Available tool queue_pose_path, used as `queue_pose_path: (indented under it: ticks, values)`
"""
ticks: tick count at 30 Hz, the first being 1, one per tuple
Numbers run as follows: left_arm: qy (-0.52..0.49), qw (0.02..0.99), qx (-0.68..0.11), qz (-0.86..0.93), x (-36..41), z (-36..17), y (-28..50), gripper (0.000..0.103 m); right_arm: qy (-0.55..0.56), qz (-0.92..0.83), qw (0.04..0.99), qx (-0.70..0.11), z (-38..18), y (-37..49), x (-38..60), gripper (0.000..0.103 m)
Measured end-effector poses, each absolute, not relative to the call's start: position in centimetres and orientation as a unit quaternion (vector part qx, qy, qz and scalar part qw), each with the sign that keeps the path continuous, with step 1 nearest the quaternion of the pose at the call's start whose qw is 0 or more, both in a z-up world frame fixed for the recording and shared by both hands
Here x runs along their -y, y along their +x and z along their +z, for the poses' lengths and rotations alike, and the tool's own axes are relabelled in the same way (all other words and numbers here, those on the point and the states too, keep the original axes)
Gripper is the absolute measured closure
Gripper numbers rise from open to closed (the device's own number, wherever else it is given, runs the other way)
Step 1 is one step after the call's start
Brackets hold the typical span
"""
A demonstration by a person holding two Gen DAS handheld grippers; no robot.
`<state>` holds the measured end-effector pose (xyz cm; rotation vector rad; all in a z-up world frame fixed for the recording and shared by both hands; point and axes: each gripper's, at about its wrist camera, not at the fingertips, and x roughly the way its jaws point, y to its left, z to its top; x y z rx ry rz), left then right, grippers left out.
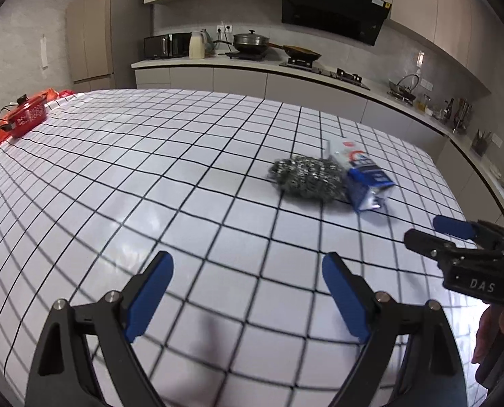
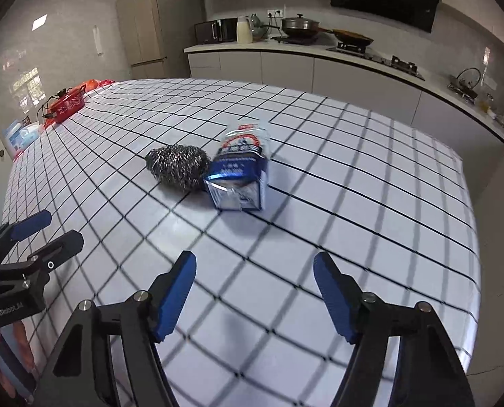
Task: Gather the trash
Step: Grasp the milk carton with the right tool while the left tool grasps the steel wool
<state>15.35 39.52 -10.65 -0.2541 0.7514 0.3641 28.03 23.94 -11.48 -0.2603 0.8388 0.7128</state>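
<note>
**Kitchen counter, grid cloth: both grippers empty, trash ahead**

Kitchen bkgd; white black-grid cloth over counter [image 1: 116,169].

Left gripper [image 1: 247,273]: blue-padded fingers [image 1: 150,298] spread wide, nothing btwn them, hovering over bare cloth at near edge. Same tool seen from right wrist view at lower left, tips apart w/ only a narrow gap visible from that angle.

Right gripper [image 2: 254,273]: fingers [image 2: 175,298] likewise wide apart, holding nothing, above cloth. Seen from left wrist view at far right edge, pointing inward, tips apart.

Ahead of both, mid-counter: steel wool scrubber [image 2: 177,166], lying flat on cloth. Touching its right side: blue & white packet [image 2: 240,176], lying down, open torn end toward right wrist cam, silver lining showing. Both items well apart from either set of fingers; closer to right gripper's line than left's.

Far left corner of counter: red pot [image 1: 26,117] w/ black knob on lid, cable beside it. Beyond counter, against back wall: worktop w/ microwave [image 1: 167,45], cream jug [image 1: 196,44], lidded pan [image 1: 251,41] on hob, black range hood [image 1: 333,3] above. Tall fridge [image 1: 91,34] at left.
</note>
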Motion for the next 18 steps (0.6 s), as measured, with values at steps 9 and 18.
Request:
queue_pose_path:
  ticks: [9,18]
  values:
    - [-0.120,0.908,-0.376,0.141,-41.2,-11.4,19.8,0.013,-0.116,0.338,0.841,-0.407,-12.7,33.3,-28.5,0.034]
    - [-0.119,0.909,-0.387,0.104,-40.5,-11.5,25.5,0.013,-0.102,0.301,0.852,-0.415,-12.7,38.2,-26.9,0.037]
